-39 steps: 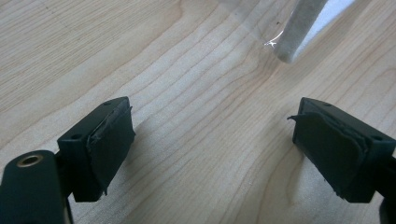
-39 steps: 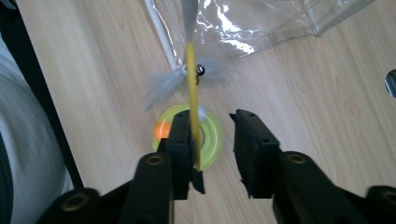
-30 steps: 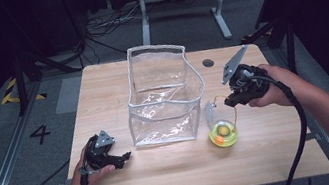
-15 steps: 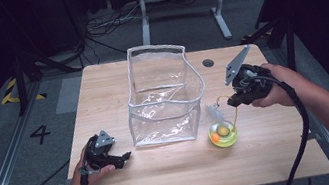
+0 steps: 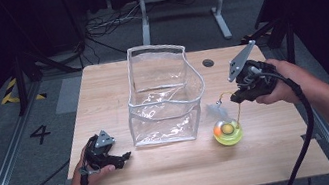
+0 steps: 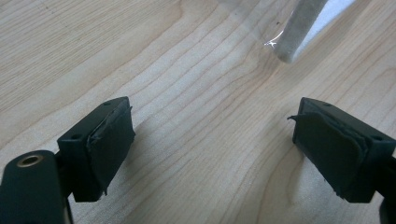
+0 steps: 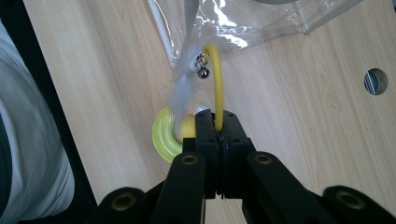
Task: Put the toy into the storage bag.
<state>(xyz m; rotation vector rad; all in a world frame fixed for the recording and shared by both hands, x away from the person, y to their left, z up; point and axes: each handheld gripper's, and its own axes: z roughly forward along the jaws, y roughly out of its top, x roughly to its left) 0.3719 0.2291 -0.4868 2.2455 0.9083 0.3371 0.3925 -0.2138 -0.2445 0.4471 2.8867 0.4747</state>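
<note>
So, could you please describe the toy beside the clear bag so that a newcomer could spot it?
On the wooden table, find the clear plastic bag; the toy sits just to its right. It alone is lime-yellow: a round base with a thin yellow wire arching up into the right gripper.

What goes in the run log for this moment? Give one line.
right gripper: shut on yellow toy wand | left gripper: open, on table | clear bag: upright
</note>
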